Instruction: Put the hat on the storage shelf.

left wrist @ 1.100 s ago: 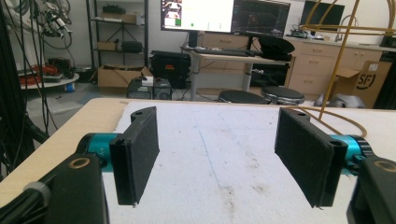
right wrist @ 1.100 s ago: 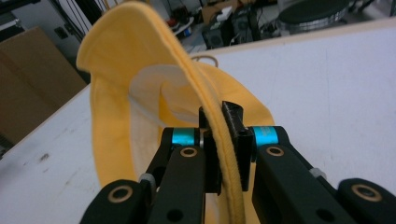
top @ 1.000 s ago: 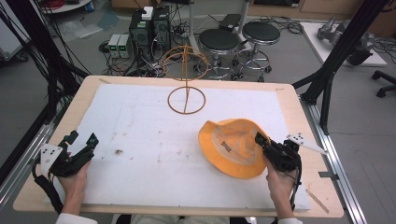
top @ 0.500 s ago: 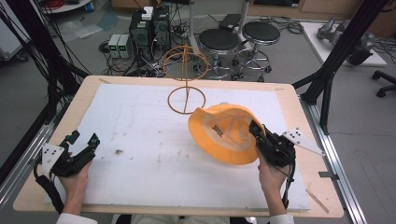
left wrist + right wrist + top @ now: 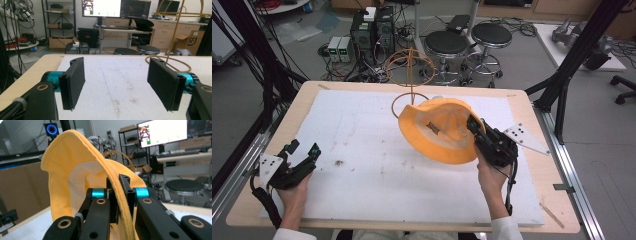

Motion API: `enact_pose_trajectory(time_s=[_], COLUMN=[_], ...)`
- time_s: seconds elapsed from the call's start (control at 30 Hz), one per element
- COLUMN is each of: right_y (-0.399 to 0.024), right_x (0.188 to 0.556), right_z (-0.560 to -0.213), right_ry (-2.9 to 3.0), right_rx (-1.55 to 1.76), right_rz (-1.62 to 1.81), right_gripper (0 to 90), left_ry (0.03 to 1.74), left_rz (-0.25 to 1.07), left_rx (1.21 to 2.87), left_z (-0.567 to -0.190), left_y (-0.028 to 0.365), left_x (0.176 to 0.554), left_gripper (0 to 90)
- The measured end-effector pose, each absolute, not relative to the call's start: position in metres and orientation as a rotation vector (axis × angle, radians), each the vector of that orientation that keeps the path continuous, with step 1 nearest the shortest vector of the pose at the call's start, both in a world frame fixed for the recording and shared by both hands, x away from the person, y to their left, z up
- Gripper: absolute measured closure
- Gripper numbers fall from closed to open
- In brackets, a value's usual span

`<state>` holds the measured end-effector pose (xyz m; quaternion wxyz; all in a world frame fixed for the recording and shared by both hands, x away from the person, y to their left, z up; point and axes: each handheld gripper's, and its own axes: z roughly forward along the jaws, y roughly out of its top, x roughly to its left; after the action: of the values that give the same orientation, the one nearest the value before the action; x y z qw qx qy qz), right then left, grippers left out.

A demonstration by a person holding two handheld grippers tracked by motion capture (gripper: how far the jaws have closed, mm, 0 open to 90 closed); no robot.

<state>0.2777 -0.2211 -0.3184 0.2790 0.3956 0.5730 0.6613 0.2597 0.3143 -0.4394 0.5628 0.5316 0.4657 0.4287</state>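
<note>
orange-yellow hat [image 5: 439, 131], black tongs [image 5: 473, 128]

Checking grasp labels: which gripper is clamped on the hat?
The right gripper, shut on the orange hat brim; the left gripper sits open with nothing between its jaws.

Right gripper [image 5: 474, 131] clamps yellow hat [image 5: 437, 131] brim, hat tilted above desk [image 5: 362, 150] beside wire stand [image 5: 411, 75].
</note>
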Motion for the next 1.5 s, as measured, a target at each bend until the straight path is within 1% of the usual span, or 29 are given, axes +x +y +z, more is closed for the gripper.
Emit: enact_pose_trajectory(time_s=[0.33, 0.47, 0.77, 0.93, 1.13, 1.23, 1.5], right_y=[-0.195, -0.183, -0.162, -0.156, -0.152, -0.150, -0.145], right_x=[0.286, 0.290, 0.299, 0.301, 0.302, 0.302, 0.304], right_z=[-0.297, -0.292, -0.285, -0.284, -0.285, -0.285, -0.284], right_ry=[1.507, 1.505, 1.520, 1.524, 1.530, 1.536, 1.544], right_rx=[0.987, 0.969, 0.946, 0.937, 0.927, 0.917, 0.900], right_rz=[1.842, 1.857, 1.871, 1.890, 1.883, 1.880, 1.893], right_gripper=[87.1, 87.1, 87.1, 87.1, 87.1, 87.1, 87.1], left_ry=[1.068, 1.035, 0.926, 0.905, 0.841, 0.828, 0.757], left_rz=[1.014, 1.028, 1.011, 0.922, 0.799, 0.742, 0.602], left_rx=[1.250, 1.264, 1.279, 1.298, 1.325, 1.350, 1.363], left_z=[-0.438, -0.433, -0.415, -0.405, -0.393, -0.388, -0.375], left_y=[0.312, 0.308, 0.289, 0.280, 0.263, 0.252, 0.229], left_x=[0.259, 0.260, 0.262, 0.265, 0.269, 0.273, 0.282], left_gripper=[30.0, 29.4, 27.9, 23.6, 22.0, 18.1, 16.9])
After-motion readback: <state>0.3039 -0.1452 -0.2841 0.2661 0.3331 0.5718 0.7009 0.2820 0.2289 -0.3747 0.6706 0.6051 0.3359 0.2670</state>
